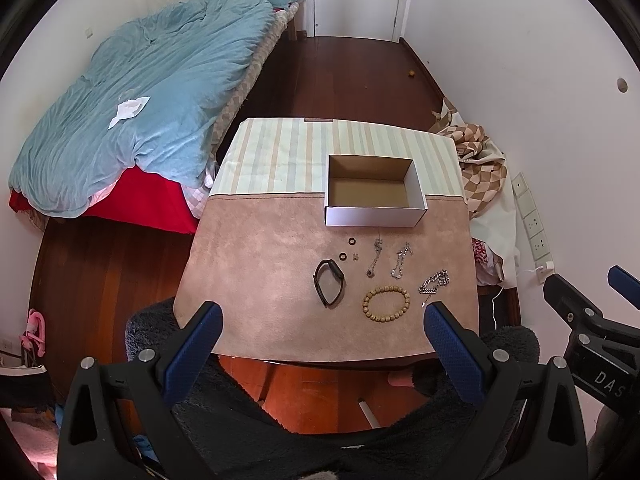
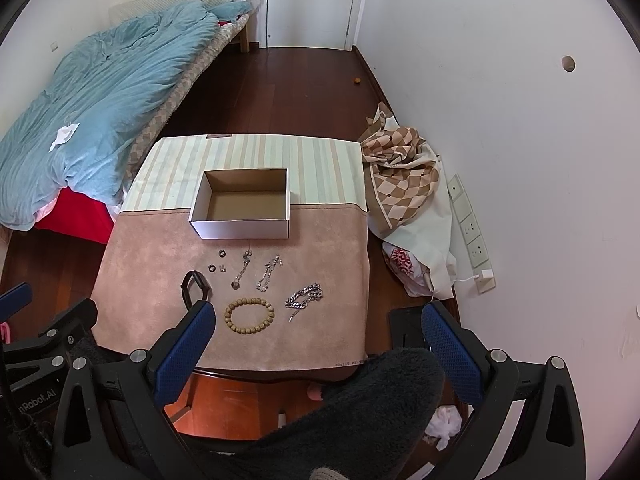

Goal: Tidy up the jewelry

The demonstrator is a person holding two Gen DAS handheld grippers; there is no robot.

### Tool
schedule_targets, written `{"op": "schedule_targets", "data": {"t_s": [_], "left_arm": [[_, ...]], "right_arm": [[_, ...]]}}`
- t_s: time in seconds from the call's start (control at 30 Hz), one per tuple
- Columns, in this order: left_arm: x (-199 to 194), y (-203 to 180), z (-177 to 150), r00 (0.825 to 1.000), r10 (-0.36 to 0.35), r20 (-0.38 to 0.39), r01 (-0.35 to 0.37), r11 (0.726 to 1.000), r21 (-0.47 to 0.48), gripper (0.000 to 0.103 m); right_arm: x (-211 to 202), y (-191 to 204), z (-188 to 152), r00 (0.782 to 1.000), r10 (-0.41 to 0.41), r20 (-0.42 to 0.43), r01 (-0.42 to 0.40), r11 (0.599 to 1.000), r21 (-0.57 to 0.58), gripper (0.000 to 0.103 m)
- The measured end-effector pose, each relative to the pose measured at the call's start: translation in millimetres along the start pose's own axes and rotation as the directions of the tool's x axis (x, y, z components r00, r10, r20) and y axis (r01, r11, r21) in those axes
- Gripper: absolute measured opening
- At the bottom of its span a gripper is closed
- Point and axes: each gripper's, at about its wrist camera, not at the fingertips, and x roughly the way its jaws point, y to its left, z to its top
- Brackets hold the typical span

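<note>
An open, empty white cardboard box [image 1: 374,216] [image 2: 240,229] stands on the cloth-covered table [image 1: 260,272]. In front of it lie a black band [image 1: 329,282] [image 2: 195,282], two dark rings [image 1: 352,240], a small earring [image 1: 355,256], two thin silver chains [image 1: 375,258] [image 1: 401,260], a chunky silver chain [image 1: 434,282] [image 2: 305,296] and a wooden bead bracelet [image 1: 386,304] [image 2: 249,315]. My left gripper [image 1: 322,312] is open and empty, above the table's near edge. My right gripper [image 2: 316,316] is open and empty, near the beads.
A bed with a blue duvet [image 1: 140,112] is to the left. A pile of checked cloth [image 1: 480,172] and a wall socket strip [image 1: 532,220] are to the right. A dark fuzzy seat [image 1: 160,328] is in front of the table.
</note>
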Motion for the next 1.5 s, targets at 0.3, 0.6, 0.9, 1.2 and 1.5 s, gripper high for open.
{"op": "schedule_targets", "data": {"t_s": [0.3, 0.6, 0.9, 1.2, 1.5], "left_arm": [[-1.6, 1.2, 1.0, 1.000, 0.000, 0.001, 0.000, 1.000, -0.005, 0.103], [-3.8, 2.5, -0.5, 1.000, -0.002, 0.006, 0.002, 1.000, -0.009, 0.103], [-0.9, 3.8, -0.2, 1.000, 0.000, 0.005, 0.000, 1.000, -0.006, 0.103], [0.1, 5.3, -0.8, 1.000, -0.001, 0.002, 0.001, 1.000, -0.006, 0.103], [0.6, 5.2, 1.3, 1.000, -0.002, 0.002, 0.002, 1.000, -0.003, 0.103]], "right_arm": [[-0.1, 0.7, -0.4, 1.000, 0.000, 0.000, 0.000, 1.000, -0.001, 0.103], [-0.4, 2.0, 0.3, 1.000, -0.001, 0.001, 0.001, 1.000, -0.001, 0.103], [-1.6, 4.1, 1.3, 1.000, 0.000, 0.002, 0.000, 1.000, -0.003, 0.103], [-1.5, 4.0, 2.0, 1.000, -0.003, 0.002, 0.003, 1.000, -0.002, 0.103], [-0.9, 3.1, 2.8, 1.000, -0.004, 0.000, 0.004, 1.000, -0.001, 0.103]]}}
